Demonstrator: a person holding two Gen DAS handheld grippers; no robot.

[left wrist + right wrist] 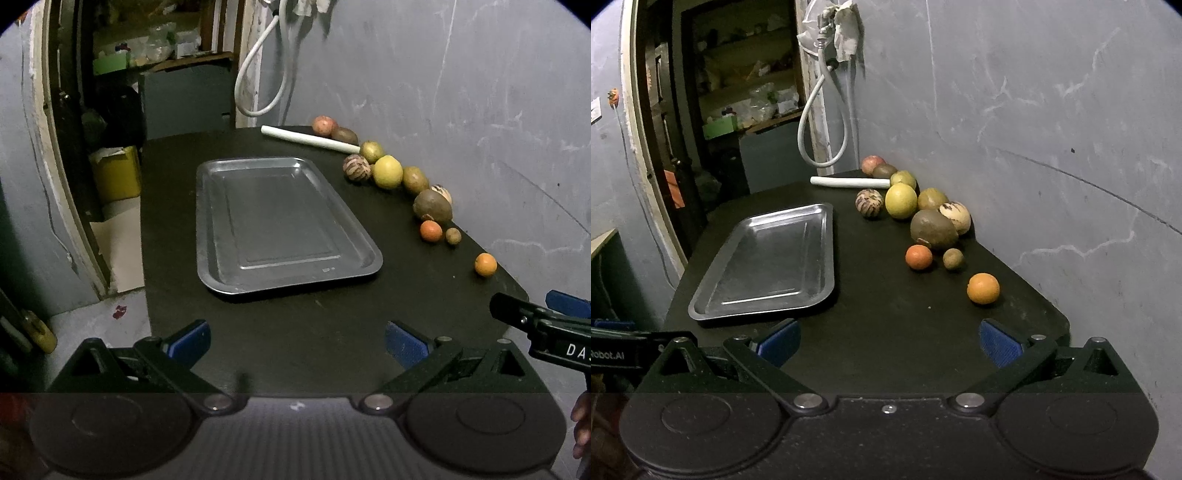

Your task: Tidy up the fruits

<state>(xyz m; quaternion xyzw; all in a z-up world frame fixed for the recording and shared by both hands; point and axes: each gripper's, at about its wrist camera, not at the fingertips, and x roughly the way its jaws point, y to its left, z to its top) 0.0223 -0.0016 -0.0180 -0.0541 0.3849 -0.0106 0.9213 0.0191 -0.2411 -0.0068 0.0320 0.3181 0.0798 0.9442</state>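
An empty metal tray (pixel 288 273) (pixel 764 306) lies on the black table. Several fruits sit in a row along the grey wall at the right: a near orange (pixel 485 264) (pixel 983 288), a smaller orange (pixel 430 231) (pixel 918 257), a small brown fruit (pixel 952 258), a big brown fruit (pixel 432 206) (pixel 933 229), a yellow fruit (pixel 387 172) (pixel 901 201), a striped fruit (pixel 356 168) (pixel 869 203). My left gripper (pixel 297 343) is open and empty above the table's near edge. My right gripper (pixel 889 343) is open and empty, short of the near orange.
A white tube (pixel 310 139) (pixel 849 182) lies at the table's far end beside a red fruit (pixel 324 125). A white hose (pixel 258 74) hangs on the wall behind. A doorway with shelves opens at the left. The wall runs close along the fruits.
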